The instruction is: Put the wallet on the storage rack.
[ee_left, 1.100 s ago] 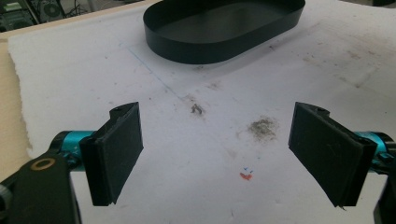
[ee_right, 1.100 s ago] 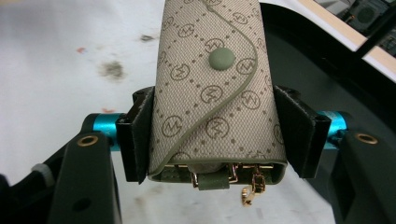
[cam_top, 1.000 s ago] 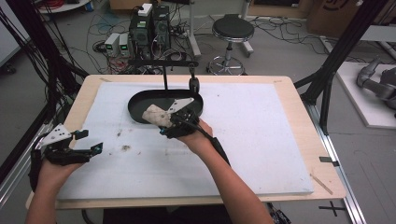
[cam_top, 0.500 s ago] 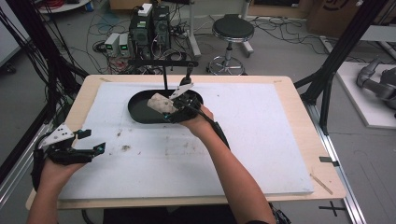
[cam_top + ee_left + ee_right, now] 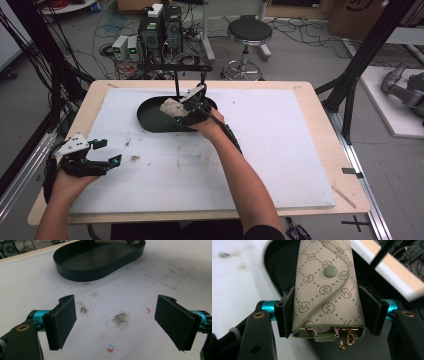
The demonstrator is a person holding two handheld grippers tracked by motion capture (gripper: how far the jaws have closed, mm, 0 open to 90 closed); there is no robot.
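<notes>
Right gripper [image 5: 329, 315] clamps the monogram key pouch [image 5: 325, 287] over the black oval tray's [image 5: 150, 120] far-right rim — left gripper [image 5: 117, 322] gapes wide above open mat [image 5: 280, 145], near-left.

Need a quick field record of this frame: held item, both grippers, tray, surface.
held item: beige monogram-print key pouch with a green snap button, gold hardware at its lower end
right gripper: shut on the pouch, above the tray
left gripper: open, holding nothing, over the mat near the table's left edge
tray: black oval tray, floor bare where visible
surface: white mat with dark smudges, on a wooden table
</notes>
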